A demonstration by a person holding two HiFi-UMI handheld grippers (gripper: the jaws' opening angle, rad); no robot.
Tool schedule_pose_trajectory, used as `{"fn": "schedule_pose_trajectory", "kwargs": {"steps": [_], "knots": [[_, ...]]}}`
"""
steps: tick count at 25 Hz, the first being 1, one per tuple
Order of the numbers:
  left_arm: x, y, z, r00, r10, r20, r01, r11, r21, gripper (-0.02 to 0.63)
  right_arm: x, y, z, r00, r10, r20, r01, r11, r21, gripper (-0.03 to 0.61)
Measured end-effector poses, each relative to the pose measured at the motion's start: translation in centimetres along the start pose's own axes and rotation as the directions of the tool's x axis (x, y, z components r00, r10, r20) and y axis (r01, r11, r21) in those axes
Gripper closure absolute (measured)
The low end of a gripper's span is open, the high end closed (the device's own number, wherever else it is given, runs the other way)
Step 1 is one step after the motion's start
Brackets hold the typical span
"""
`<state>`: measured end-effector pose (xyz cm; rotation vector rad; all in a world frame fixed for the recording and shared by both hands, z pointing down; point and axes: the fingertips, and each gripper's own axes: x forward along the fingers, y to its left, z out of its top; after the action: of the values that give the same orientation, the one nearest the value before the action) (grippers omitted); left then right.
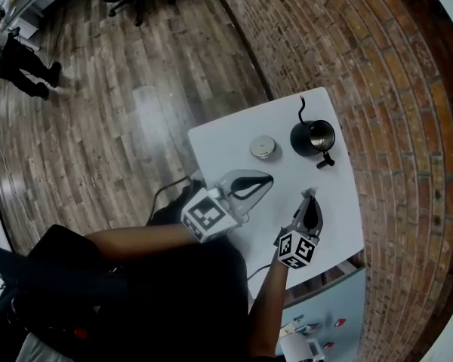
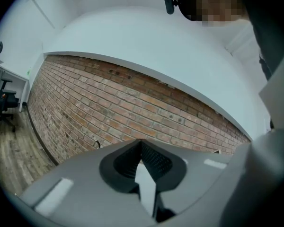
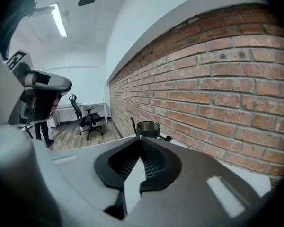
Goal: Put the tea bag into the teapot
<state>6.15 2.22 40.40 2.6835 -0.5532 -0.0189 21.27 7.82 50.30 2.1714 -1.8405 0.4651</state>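
Right tongs (image 3: 140,138) closed, teapot (image 3: 148,128) dead ahead.
I read the tips pressed together with nothing between them. The dark teapot, open at the top, stands just beyond them, with the brick wall (image 3: 227,79) close on its right. An office chair (image 3: 87,119) stands far back.

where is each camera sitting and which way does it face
Head view: on the person's head, looking steeply down at the white table with teapot and round lid; both forearms, left gripper and right gripper show.
Left gripper view: on the left gripper, facing the brick wall; its closed jaws show.
Right gripper view: on the right gripper, facing the teapot by the wall; closed jaws show.
Shared: head and right gripper views both hold the teapot.
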Motion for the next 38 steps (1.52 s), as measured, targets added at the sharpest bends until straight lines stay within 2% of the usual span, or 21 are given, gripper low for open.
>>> {"fn": "schedule_pose_trajectory", "kwargs": {"steps": [5,11,20,25,31,38], "knots": [[-0.4,1.5,0.9,1.000,-0.001,0.010,0.001,1.000,0.002,0.615,1.1,1.6,1.2,1.000,0.003,0.009,-0.003,1.000,-0.009,0.574],[-0.4,3.0,1.0,1.000,-0.017,-0.012,0.017,1.000,0.002,0.615,2.0,3.3,3.1,1.000,0.004,0.022,-0.002,0.996,-0.089,0.574],[-0.6,4.5,1.8,0.998,-0.060,-0.024,0.060,0.998,0.001,0.614,2.5,4.3,5.3,0.997,-0.047,0.053,0.050,0.998,-0.050,0.574],[-1.5,6.2,2.0,0.998,-0.053,-0.023,0.052,0.998,-0.046,0.615,2.4,4.7,6.3,0.995,-0.086,0.058,0.088,0.996,-0.030,0.574],[-2.3,7.0,2.6,0.997,-0.067,-0.023,0.067,0.998,0.007,0.615,1.8,5.6,7.2,0.988,-0.137,0.074,0.139,0.990,-0.015,0.574],[-2.9,5.4,3.5,0.995,-0.103,0.019,0.102,0.993,0.058,0.615,0.6,6.4,8.9,0.983,-0.154,0.096,0.156,0.988,-0.012,0.574]]}}
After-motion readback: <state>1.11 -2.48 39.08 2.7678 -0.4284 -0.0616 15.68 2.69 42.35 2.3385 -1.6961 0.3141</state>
